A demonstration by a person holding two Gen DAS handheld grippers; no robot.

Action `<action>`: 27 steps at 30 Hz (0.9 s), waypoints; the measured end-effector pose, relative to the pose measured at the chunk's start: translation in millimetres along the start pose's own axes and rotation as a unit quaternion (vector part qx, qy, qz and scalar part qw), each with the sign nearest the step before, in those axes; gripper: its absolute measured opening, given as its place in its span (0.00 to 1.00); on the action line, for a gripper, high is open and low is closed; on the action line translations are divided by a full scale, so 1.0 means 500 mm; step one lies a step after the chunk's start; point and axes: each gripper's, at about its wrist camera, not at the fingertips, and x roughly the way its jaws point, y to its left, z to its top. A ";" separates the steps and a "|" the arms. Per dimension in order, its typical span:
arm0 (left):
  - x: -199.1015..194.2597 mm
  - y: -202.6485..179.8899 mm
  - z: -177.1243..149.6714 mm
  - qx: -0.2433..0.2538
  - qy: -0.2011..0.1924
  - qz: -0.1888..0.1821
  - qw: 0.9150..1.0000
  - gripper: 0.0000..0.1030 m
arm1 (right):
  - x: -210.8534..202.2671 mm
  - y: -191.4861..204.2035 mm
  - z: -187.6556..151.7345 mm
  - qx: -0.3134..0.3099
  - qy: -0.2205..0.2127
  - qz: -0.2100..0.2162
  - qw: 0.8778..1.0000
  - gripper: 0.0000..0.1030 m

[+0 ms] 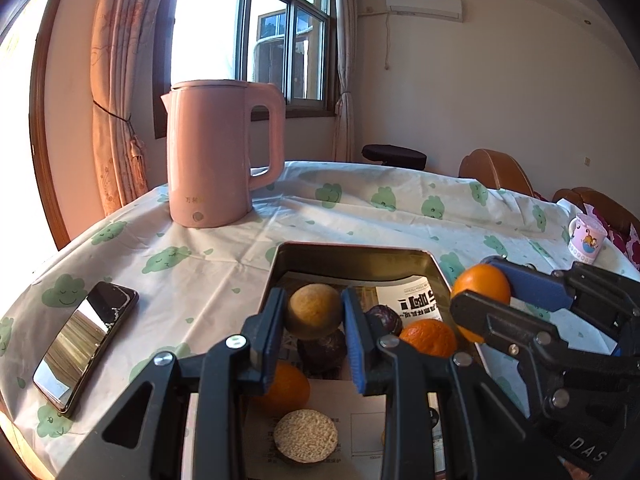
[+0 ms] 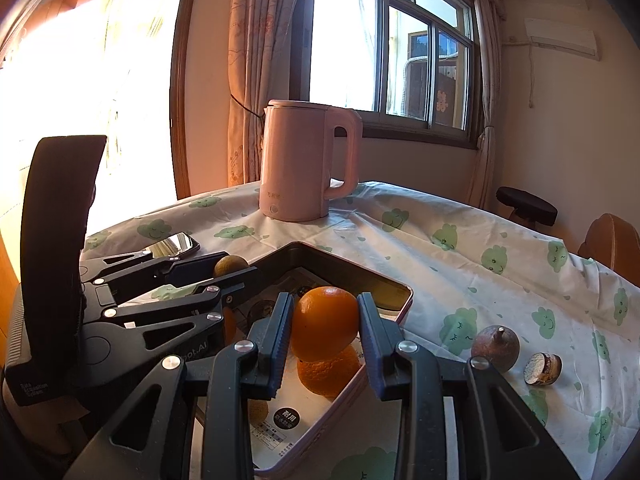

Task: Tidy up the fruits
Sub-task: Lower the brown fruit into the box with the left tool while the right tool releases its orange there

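Over an open metal tin (image 1: 360,254), my left gripper (image 1: 314,309) is shut on a round tan fruit (image 1: 312,318). Beside it on the right, my right gripper (image 1: 480,285) is shut on an orange (image 1: 486,280). In the right wrist view, that orange (image 2: 324,326) sits between the right gripper (image 2: 325,312) pads above the tin (image 2: 394,286). The left gripper (image 2: 231,266) shows at the left there. Inside the tin lie two oranges (image 1: 428,338) (image 1: 286,390), two dark purple fruits (image 1: 384,318) and a cut tan half (image 1: 306,434), all on printed paper.
A pink kettle (image 1: 216,160) stands behind the tin and a phone (image 1: 86,344) lies to its left. On the cloth right of the tin rest a brown stemmed fruit (image 2: 495,348) and a cut half (image 2: 543,368). A small cup (image 1: 586,240) stands far right.
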 end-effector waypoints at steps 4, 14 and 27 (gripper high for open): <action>0.004 0.005 0.000 -0.001 0.006 0.001 1.000 0.29 | 0.011 0.006 -0.007 -0.002 0.008 0.003 1.000 0.34; 0.016 0.012 -0.004 -0.002 0.025 0.000 1.000 0.29 | 0.039 0.014 -0.017 -0.007 0.030 0.005 1.000 0.34; 0.023 0.015 -0.008 0.002 0.039 0.001 0.999 0.29 | 0.052 0.023 -0.024 -0.014 0.047 0.010 0.999 0.34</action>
